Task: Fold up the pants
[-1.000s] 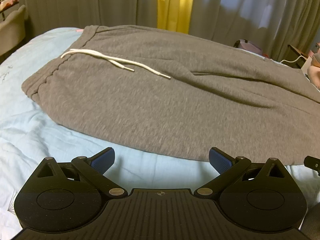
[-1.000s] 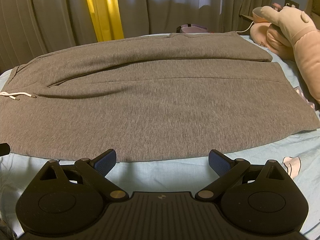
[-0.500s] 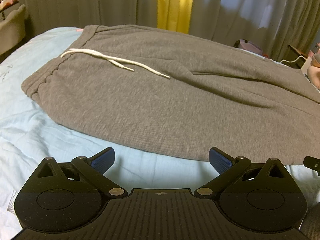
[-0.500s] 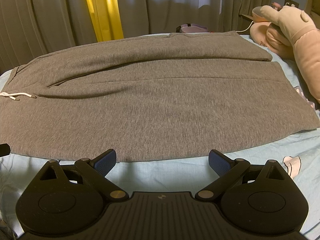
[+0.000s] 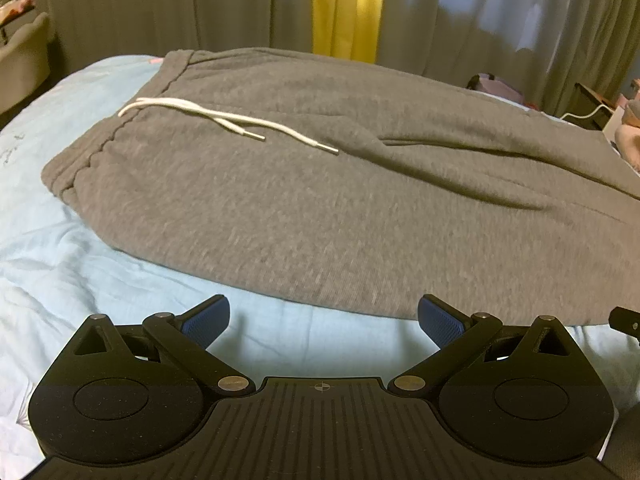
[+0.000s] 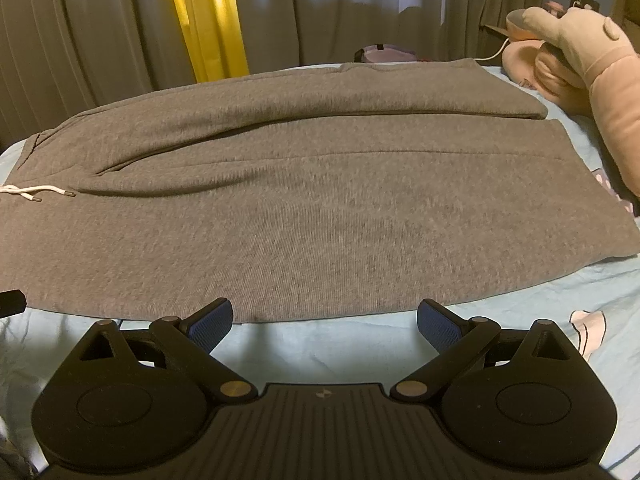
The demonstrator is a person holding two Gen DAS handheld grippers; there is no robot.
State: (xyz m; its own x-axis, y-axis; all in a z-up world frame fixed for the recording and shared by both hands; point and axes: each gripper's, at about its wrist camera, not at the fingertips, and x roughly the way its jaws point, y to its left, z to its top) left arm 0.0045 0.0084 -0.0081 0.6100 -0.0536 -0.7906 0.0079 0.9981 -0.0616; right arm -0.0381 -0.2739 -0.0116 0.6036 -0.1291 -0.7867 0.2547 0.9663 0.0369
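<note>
Grey sweatpants [image 5: 320, 200] lie flat across a light blue bed sheet [image 5: 60, 272], waistband to the left, legs running right. A white drawstring [image 5: 224, 120] lies on the waist end. In the right wrist view the pants [image 6: 320, 208] show both legs side by side, cuffs at the right. My left gripper [image 5: 322, 320] is open and empty, just short of the pants' near edge at the waist end. My right gripper [image 6: 324, 322] is open and empty, just short of the near edge at the leg part.
A pink plush toy [image 6: 592, 64] lies at the right end of the bed by the cuffs. Curtains, one yellow [image 6: 208, 20], hang behind the bed. A chair [image 5: 20, 60] stands at far left. The sheet [image 6: 520, 320] shows in front of the pants.
</note>
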